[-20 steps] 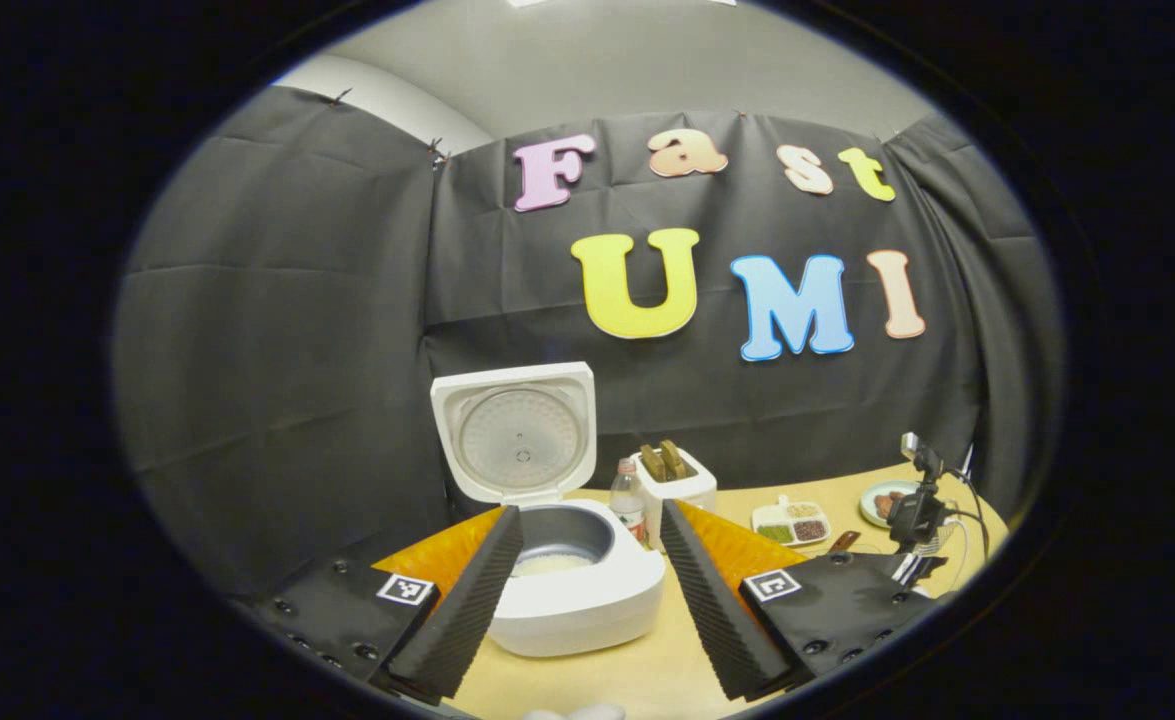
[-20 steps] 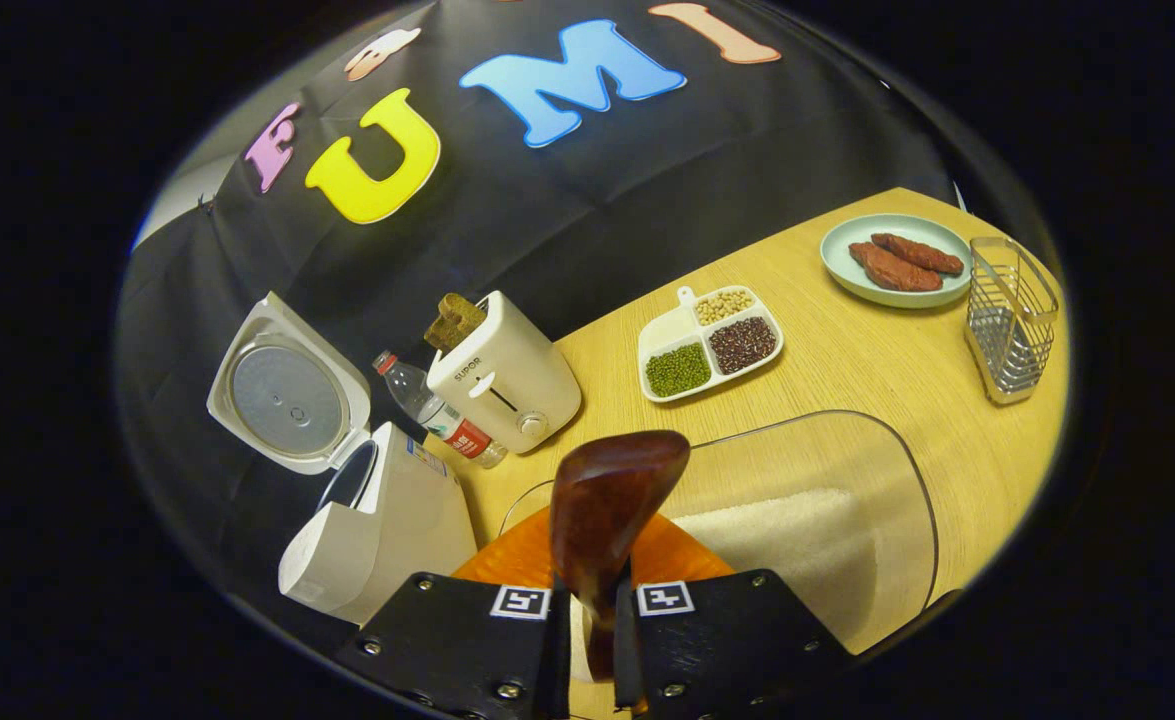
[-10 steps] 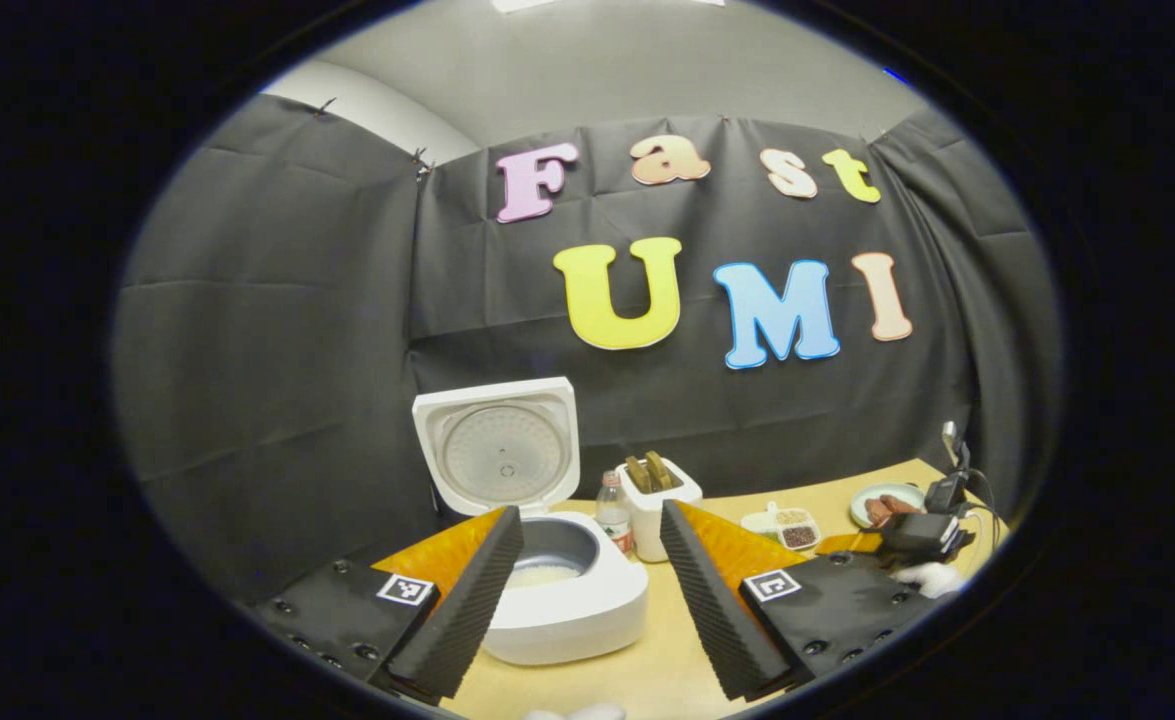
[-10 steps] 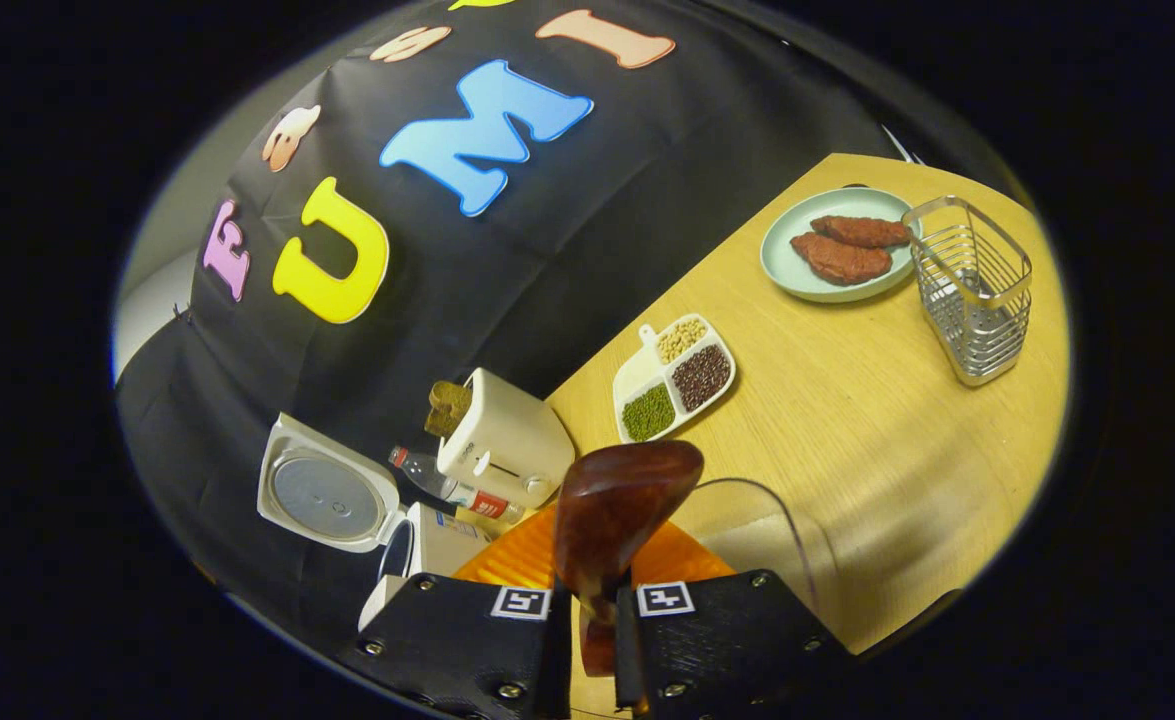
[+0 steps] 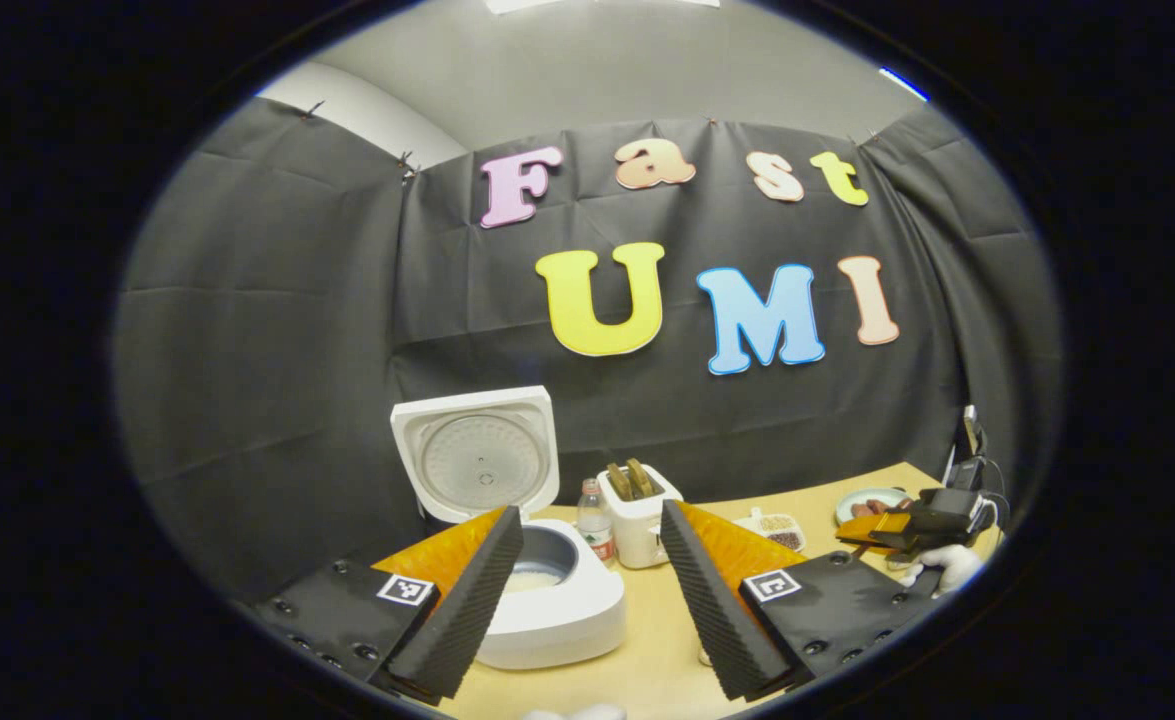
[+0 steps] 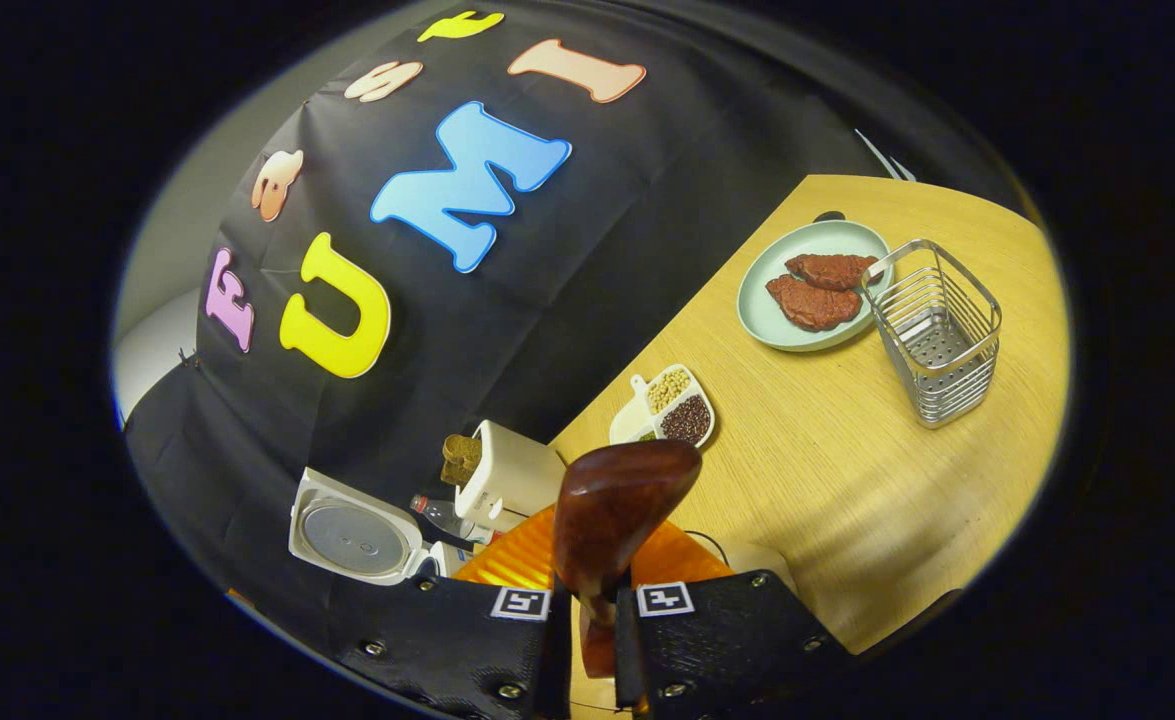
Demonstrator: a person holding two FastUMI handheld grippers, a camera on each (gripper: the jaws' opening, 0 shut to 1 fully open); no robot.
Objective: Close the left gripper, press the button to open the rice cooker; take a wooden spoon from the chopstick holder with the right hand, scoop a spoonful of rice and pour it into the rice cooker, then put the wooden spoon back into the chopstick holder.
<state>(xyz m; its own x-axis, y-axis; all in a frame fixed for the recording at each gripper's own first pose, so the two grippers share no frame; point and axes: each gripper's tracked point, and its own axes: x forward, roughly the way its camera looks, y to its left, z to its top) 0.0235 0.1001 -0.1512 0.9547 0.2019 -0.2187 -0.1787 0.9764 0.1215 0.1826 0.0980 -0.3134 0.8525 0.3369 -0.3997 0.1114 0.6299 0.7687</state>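
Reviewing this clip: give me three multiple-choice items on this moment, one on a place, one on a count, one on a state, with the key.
1. Where does the metal chopstick holder stand?
A. beside the green plate
B. beside the toaster
C. inside the cooker

2. How many meat pieces lie on that plate?
A. one
B. two
C. four

3. The rice cooker lid is:
A. shut
B. removed
C. raised open

Key: 1 A, basket next to the plate's rim; 2 B, two brown pieces show; 3 C, lid stands upright behind the pot. The right gripper grips the wooden spoon; the left gripper stands open.
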